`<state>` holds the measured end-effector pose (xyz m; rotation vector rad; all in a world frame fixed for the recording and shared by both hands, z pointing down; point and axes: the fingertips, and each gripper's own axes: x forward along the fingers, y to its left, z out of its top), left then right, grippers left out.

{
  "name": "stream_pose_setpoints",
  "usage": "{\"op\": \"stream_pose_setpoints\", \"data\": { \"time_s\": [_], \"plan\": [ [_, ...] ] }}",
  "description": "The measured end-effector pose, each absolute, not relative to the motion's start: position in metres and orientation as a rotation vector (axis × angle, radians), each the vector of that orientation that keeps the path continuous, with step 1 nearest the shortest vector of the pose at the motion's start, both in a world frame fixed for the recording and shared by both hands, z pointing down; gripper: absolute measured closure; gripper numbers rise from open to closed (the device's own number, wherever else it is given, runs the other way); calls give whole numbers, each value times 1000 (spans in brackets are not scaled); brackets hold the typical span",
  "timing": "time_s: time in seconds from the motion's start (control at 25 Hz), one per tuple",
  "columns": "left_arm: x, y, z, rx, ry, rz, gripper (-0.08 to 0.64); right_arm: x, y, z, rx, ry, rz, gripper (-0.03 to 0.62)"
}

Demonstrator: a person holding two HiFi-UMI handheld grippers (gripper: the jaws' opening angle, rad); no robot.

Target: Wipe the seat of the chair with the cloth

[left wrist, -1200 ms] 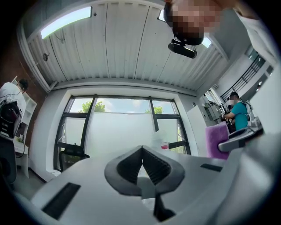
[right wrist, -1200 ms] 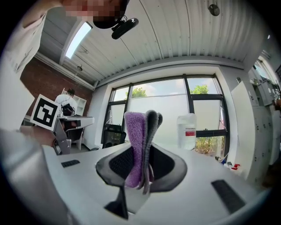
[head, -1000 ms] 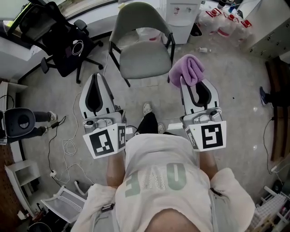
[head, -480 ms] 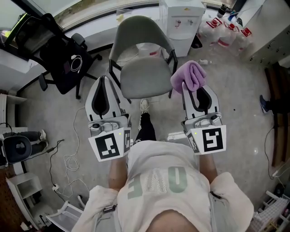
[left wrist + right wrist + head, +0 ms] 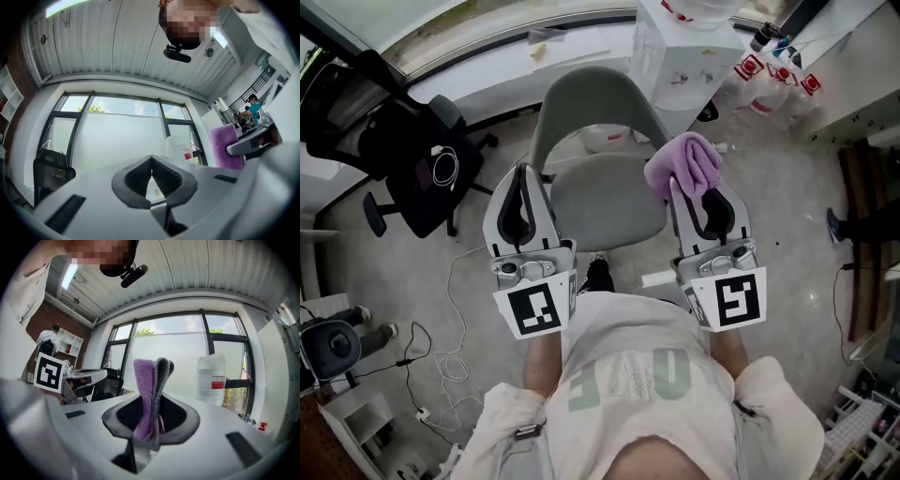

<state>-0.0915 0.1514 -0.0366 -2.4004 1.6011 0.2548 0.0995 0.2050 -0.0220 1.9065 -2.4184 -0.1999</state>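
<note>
Here I am, standing right in front of the grey-green padded chair, both tools raised over its seat. My right gripper is clamped on the purple fluffy cloth, which bunches over the seat's right edge, by the armrest. My left gripper hangs over the seat's left edge.

By my reckoning, no wiping has begun. The cloth looks clear of the cushion, so the whole seat is left to do.

Only the head view shows the seat. Both gripper views tilt up at windows and ceiling. The right gripper view shows the cloth folded and pinched between the pads. The left gripper view shows my left gripper closed tip to tip on nothing.
</note>
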Motion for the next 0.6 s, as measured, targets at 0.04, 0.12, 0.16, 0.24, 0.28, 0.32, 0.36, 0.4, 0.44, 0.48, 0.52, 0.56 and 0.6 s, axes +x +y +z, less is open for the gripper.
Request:
{"op": "stream_pose_setpoints", "data": {
  "time_s": [0.04,0.12,0.16,0.24,0.28,0.32,0.36,0.4,0.44,0.48,0.52,0.56,0.6],
  "plan": [
    [-94,133,-39,-2399,1591,266,548,96,188,-22,1909,-2418,-174,495],
    [-100,98,-43,-2390,1587,276,548,91,155,-21,1916,-2425,-118,495],
    [-102,82,-44,-2387,1588,269,548,89,141,-20,1922,-2430,-91,495],
    [-102,51,-47,-2393,1587,267,548,89,114,-14,1934,-2429,-39,495],
    [-101,39,-50,-2395,1587,273,548,90,103,-10,1938,-2423,-9,495],
    [-100,30,-52,-2392,1587,276,548,92,93,-4,1941,-2418,25,495],
    [-99,23,-53,-2387,1584,269,548,93,86,2,1945,-2414,62,495],
    [-97,18,-54,-2379,1582,258,548,95,78,7,1951,-2413,96,495],
    [-97,11,-54,-2369,1583,250,548,97,71,11,1956,-2417,127,495],
    [-97,5,-53,-2357,1591,248,548,99,64,15,1958,-2425,155,495],
    [-97,-2,-51,-2347,1606,250,548,100,57,19,1955,-2435,183,495],
    [-98,-8,-46,-2338,1625,248,548,101,51,23,1946,-2446,210,495],
    [-98,-14,-38,-2333,1648,233,548,101,46,29,1931,-2455,236,495]
  ]
}}
